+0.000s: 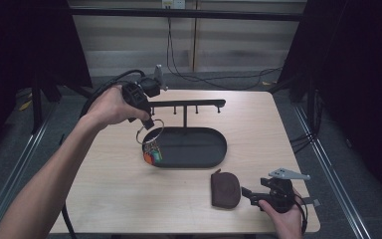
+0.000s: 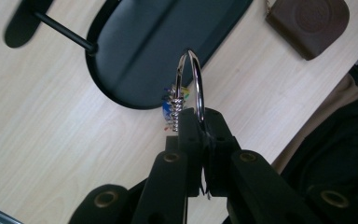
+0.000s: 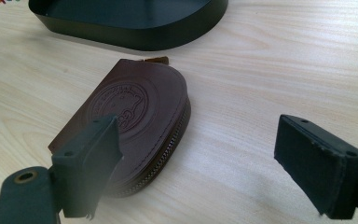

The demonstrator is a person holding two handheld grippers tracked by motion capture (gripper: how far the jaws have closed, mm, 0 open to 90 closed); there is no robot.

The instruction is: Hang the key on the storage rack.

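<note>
Your table [image 1: 129, 199] fills the middle of the high view, and on it stands the black stand [image 1: 189, 147], its oval tray at centre frame and its pegged crossbar [image 1: 186, 104] just above. Judging from how things lie, you are about to hang the key ring on a peg, so lift higher than the bar, turn the loop square to a peg and slide it on before you let go.

Your left gripper [image 1: 146, 119], left of centre, has its jaws pinched tight on the silver key ring [image 1: 149, 132], which hangs above the tray's left rim with coloured tags [image 1: 152, 155] dangling under it. Your right gripper [image 1: 248, 194], lower right, holds nothing; its jaws stand wide apart, just beside the brown pouch [image 1: 225, 189].

The left gripper view gives you what the high view cannot: the ring [image 2: 191, 84] stands edge-on at mid-frame, clamped at its lower arc beside a beaded clasp [image 2: 175, 112]. The right gripper view shows the pouch's [image 3: 130, 121] embossed round emblem and zip edge at centre left, flat on the wood.
</note>
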